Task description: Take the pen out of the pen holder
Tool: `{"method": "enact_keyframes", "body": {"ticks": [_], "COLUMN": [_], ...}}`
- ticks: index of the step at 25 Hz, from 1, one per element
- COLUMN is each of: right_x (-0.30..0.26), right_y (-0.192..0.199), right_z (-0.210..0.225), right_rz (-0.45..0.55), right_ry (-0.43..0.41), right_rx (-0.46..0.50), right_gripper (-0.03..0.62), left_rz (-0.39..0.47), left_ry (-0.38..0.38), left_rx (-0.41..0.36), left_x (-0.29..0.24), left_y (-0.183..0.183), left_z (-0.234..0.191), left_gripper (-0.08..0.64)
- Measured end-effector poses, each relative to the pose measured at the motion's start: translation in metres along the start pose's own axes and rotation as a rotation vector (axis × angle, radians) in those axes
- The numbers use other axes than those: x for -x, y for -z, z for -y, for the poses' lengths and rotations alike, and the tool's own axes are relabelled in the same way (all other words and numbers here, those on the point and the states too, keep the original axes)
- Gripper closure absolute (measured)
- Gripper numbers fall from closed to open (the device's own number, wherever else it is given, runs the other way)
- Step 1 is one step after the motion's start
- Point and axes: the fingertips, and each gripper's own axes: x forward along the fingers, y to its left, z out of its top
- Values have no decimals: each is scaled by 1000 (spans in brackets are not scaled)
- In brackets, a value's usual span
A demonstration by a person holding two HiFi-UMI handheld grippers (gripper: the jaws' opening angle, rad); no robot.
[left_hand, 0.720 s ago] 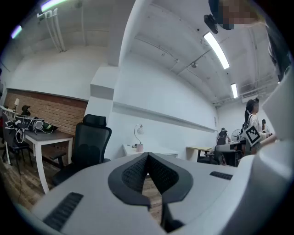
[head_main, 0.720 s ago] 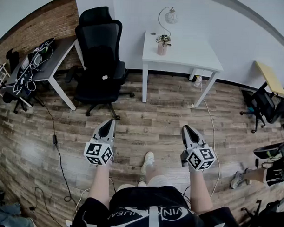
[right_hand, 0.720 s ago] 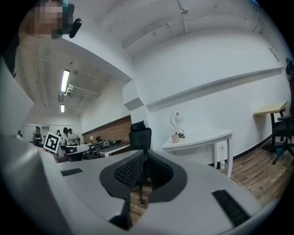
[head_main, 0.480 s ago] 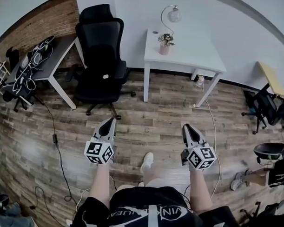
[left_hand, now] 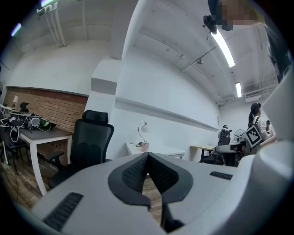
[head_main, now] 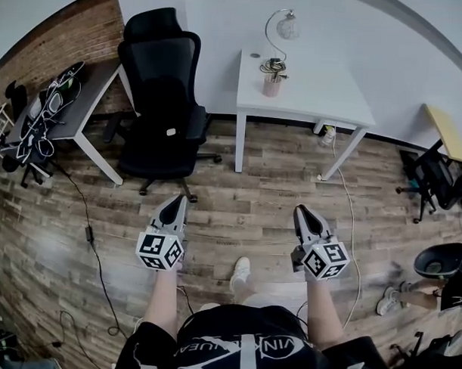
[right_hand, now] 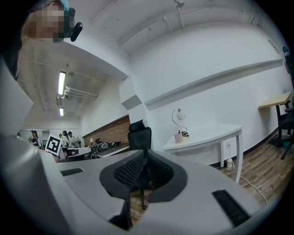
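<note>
The left gripper and right gripper are held closed on nothing, far short of the dark pens in a small pink cylindrical pen holder on a white rectangular table, a light cup likely to be toppled if reached with the jaws unopened.

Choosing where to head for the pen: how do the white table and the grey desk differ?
The white table stands ahead against the white wall; the grey desk at left by the brick wall. The white table carries a pink pen holder and a lamp; the grey desk is heaped with cables and gear. Both have white legs.
</note>
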Motion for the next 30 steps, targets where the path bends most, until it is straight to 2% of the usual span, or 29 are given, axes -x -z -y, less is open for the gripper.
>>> {"method": "enact_keyframes", "body": {"ticks": [10, 11, 13, 18, 24, 30], "right_x": [-63, -69, -81, -105, -132, -146], "right_y": [-10, -11, -13, -17, -18, -21], "right_z": [38, 42, 51, 77, 116, 140], "right_rz": [-36, -39, -45, -50, -44, -33], "right_ry": [28, 28, 28, 35, 56, 70], "right_rx": [1, -8, -27, -57, -89, -99], "right_gripper": [546, 537, 464, 426, 416, 413], "left_rz": [-26, -29, -34, -50, -57, -61], "left_ry": [9, 7, 4, 4, 18, 17], "left_rx": [7, 9, 11, 14, 12, 17], "left_x": [-64, -70, -82, -118, -166, -194], "left_y": [-6, -7, -8, -7, -2, 1], "left_z": [-23, -25, -29, -37, -36, -38], "left_gripper": [548, 548, 548, 548, 548, 548]}}
